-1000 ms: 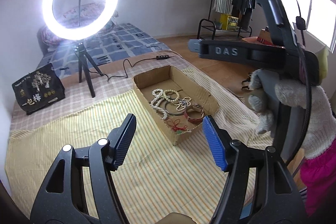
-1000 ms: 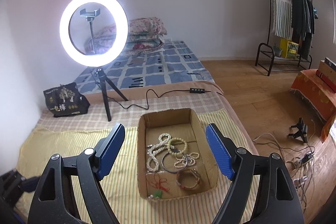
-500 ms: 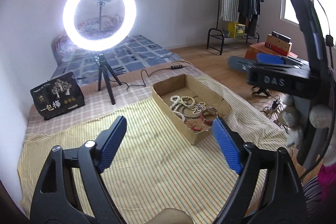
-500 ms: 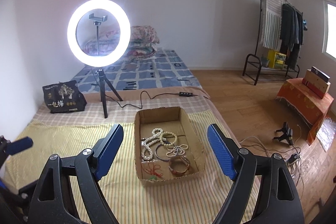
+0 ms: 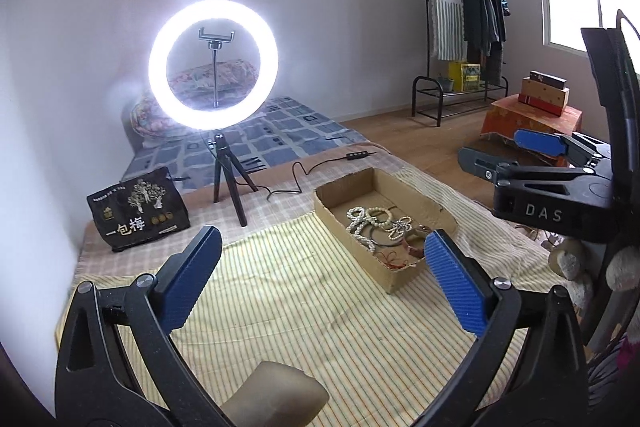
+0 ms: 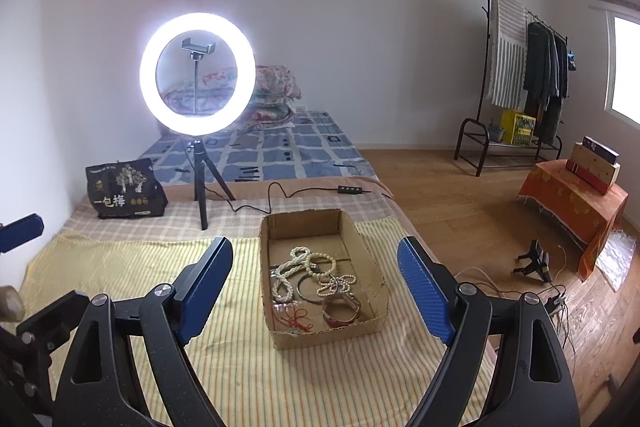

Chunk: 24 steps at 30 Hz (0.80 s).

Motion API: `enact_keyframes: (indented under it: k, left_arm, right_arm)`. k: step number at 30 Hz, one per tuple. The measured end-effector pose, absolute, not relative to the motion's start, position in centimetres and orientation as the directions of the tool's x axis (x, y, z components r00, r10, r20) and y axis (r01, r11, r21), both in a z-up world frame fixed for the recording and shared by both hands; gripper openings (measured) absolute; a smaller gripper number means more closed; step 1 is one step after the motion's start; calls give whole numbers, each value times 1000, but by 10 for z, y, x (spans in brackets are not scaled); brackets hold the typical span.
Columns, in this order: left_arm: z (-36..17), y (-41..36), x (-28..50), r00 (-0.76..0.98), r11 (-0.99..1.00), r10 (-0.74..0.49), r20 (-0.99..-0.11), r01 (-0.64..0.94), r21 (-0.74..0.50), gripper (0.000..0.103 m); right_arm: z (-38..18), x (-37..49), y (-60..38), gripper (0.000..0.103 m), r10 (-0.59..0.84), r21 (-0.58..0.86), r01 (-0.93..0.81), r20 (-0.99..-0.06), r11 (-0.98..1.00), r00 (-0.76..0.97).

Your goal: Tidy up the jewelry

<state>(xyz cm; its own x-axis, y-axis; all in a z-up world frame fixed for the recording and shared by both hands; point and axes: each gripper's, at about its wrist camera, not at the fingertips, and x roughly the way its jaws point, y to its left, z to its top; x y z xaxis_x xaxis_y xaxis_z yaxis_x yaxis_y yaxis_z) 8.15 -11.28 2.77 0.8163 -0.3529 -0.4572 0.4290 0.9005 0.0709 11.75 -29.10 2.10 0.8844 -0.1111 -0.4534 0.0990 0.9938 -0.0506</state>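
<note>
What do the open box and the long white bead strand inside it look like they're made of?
Box: brown corrugated cardboard, matte, with raw, slightly ragged cut edges.
White bead strand: small round cream beads with a soft sheen, pearl-like; whether real pearl, plastic or glass can't be told from here.

cardboard box [image 6: 320,337]: 1 | ring light [image 6: 197,73]: 1 | black bag [image 6: 124,190]: 1 | clothes rack [image 6: 516,75]: 1 | pillows [image 6: 276,95]: 2 stacked | jewelry [image 6: 316,279]: several tangled pieces, exact number unclear
</note>
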Motion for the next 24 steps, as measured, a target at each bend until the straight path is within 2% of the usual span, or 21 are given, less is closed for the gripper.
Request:
enact_keyframes:
  k: [24]
  left_arm:
    - [21, -114, 81, 819, 907, -321, -475, 411, 96, 103]
  right_arm:
    - [16, 113, -285, 85, -134, -79, 111, -435, 991, 891]
